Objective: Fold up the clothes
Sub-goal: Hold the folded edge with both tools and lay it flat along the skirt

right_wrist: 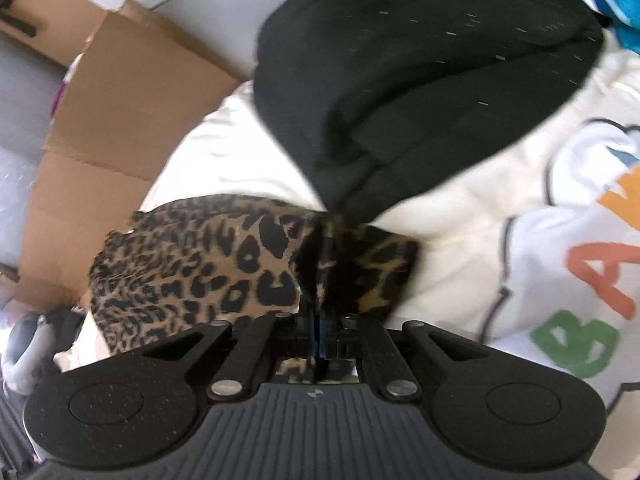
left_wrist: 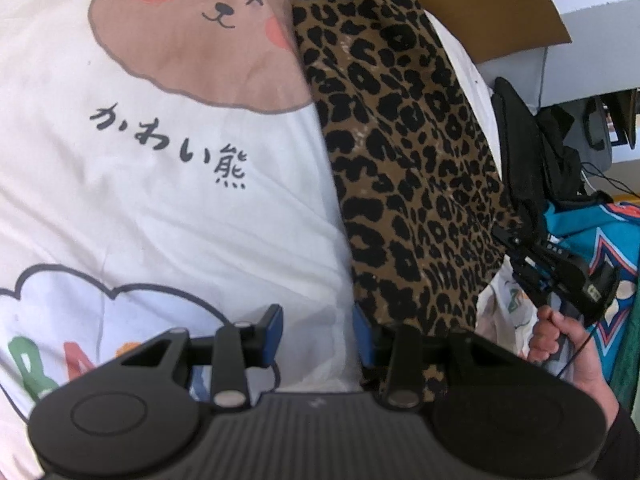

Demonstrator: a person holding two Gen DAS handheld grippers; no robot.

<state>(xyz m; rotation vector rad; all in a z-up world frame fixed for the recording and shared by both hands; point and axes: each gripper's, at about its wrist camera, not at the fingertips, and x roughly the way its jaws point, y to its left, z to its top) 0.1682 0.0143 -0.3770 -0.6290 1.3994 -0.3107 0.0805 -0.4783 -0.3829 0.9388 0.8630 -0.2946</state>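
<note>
Your right gripper [right_wrist: 320, 320] is clamped tight on a bunched edge of the leopard-print garment [right_wrist: 192, 264], the cloth pinched right between the fingertips and fanning out to the left of them. Your left gripper [left_wrist: 318, 332] stands partly open with nothing pressed between its pads; the same leopard cloth runs as a long band up and away from its right finger [left_wrist: 362, 330], while the white bear-print bedding [left_wrist: 160, 200] lies under and ahead of the left finger. I judge the fold barely begun: the garment looks stretched long rather than doubled, and a black garment [right_wrist: 420, 80] beyond your right fingertips, plus a teal one [left_wrist: 600, 232], seem still unfolded. The right view is smeared, so the garment's seams and far end are hard to read, and its lower end disappears behind the left gripper body.
</note>
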